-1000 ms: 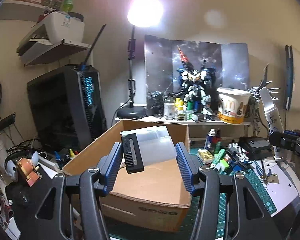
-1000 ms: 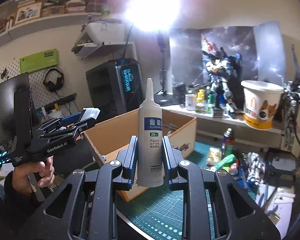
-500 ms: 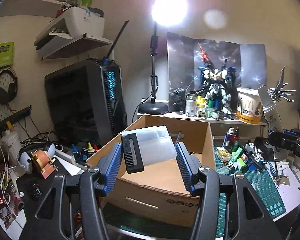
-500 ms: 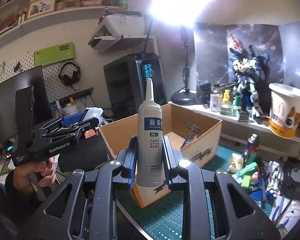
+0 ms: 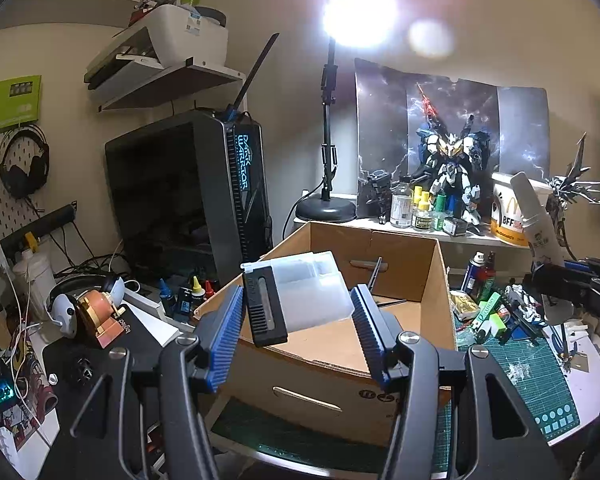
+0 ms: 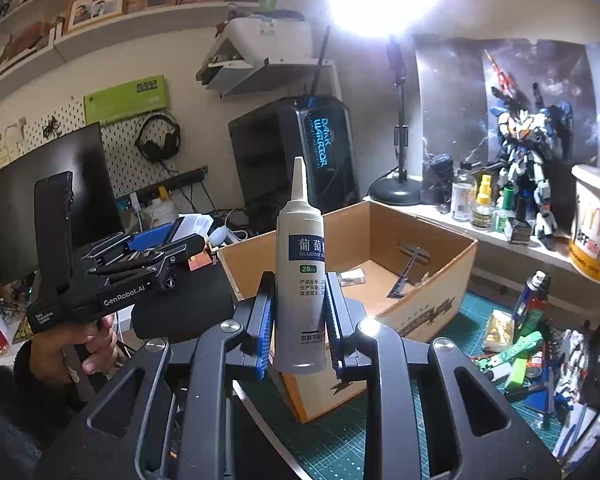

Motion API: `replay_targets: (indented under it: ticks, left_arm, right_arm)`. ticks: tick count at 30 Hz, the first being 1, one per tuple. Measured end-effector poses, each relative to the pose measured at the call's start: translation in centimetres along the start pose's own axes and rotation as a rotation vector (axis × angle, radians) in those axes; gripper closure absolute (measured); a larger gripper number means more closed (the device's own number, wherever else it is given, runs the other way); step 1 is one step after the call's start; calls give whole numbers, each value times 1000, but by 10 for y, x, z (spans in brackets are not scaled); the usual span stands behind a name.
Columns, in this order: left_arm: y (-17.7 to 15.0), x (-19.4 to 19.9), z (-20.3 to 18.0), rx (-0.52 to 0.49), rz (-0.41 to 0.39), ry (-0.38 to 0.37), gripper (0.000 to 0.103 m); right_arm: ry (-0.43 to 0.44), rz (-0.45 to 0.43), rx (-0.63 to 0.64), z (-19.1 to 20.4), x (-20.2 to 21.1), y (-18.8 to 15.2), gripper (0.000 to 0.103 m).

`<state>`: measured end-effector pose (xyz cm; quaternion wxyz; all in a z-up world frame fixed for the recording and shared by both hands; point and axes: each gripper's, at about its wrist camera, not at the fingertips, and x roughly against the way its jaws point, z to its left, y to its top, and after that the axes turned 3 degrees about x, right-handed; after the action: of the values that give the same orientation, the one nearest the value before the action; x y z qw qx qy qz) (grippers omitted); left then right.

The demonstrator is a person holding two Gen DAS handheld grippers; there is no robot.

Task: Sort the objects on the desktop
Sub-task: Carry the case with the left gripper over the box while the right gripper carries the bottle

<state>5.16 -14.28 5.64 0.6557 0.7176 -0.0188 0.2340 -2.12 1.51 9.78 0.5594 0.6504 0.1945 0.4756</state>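
Both tongs now pulled back from open brown cardboard box (image 5: 404,344). Left tongs (image 5: 298,314) clenched on translucent white plastic case w/ black end (image 5: 300,294); right tongs (image 6: 300,312) clenched on white glucose squeeze bottle (image 6: 300,276). Drop-off likely next.

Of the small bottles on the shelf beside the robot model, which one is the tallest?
The clear bottle with a black cap, leftmost in the row. The yellow-capped bottles next to it are shorter.
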Motion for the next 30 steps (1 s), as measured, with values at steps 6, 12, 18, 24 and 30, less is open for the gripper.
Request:
replay_targets:
  ticks: [6, 12, 18, 24, 30]
  left_arm:
    - [-1, -6, 2, 3, 9, 1, 49]
    - [1, -15, 2, 0, 17, -2, 49]
    - [5, -24, -1, -8, 22, -11, 49]
    - [14, -32, -5, -22, 14, -17, 49]
    - [24, -49, -10, -44, 24, -35, 49]
  right_arm:
    - [24, 4, -9, -4, -9, 1, 81]
    - [34, 26, -13, -9, -23, 3, 81]
    - [36, 39, -4, -12, -35, 9, 81]
    - [42, 48, 2, -15, -45, 15, 81]
    - [41, 58, 3, -21, -58, 22, 81]
